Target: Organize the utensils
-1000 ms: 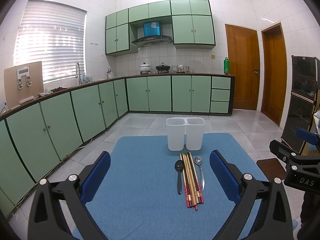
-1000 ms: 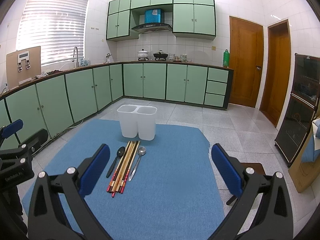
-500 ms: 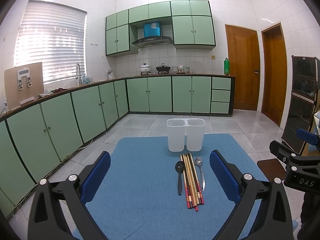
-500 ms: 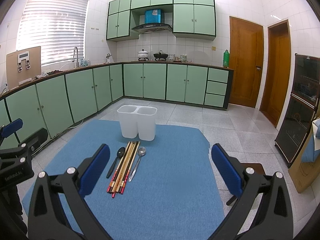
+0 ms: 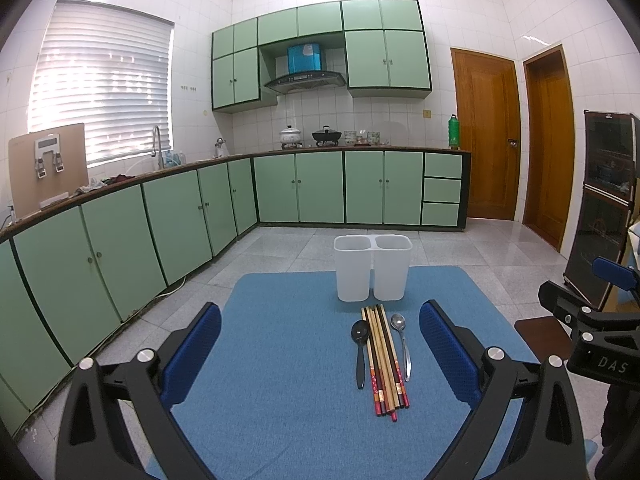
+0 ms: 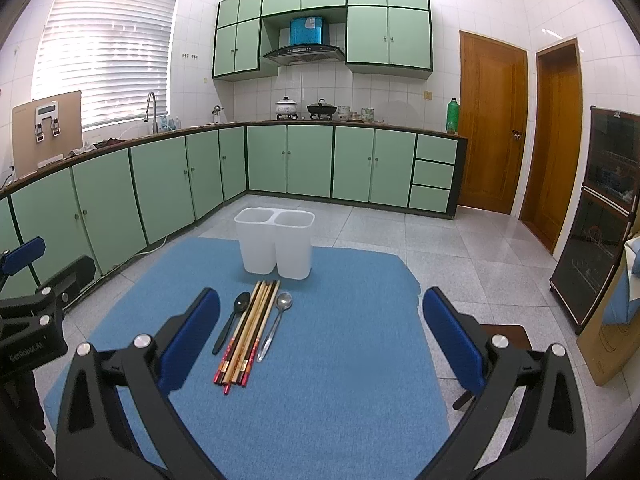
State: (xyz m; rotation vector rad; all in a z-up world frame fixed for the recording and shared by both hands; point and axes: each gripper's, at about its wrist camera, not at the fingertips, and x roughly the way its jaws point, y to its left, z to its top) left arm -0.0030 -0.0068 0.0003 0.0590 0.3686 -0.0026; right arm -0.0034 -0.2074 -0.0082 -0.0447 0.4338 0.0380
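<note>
A white two-compartment holder (image 5: 373, 267) (image 6: 275, 243) stands upright at the far side of a blue mat (image 5: 280, 360) (image 6: 340, 360). In front of it lie several chopsticks (image 5: 384, 360) (image 6: 248, 332) in a bundle, a black spoon (image 5: 360, 350) (image 6: 234, 320) on their left and a metal spoon (image 5: 402, 342) (image 6: 276, 322) on their right. My left gripper (image 5: 320, 352) is open and empty, held above the mat short of the utensils. My right gripper (image 6: 322, 336) is open and empty, to the right of the utensils.
Green cabinets (image 5: 160, 224) run along the left and back. A dark glass cabinet (image 6: 600, 220) and a cardboard box (image 6: 612, 340) stand at the right. The right gripper's body shows in the left wrist view (image 5: 592, 336). The left gripper's body shows in the right wrist view (image 6: 32, 320).
</note>
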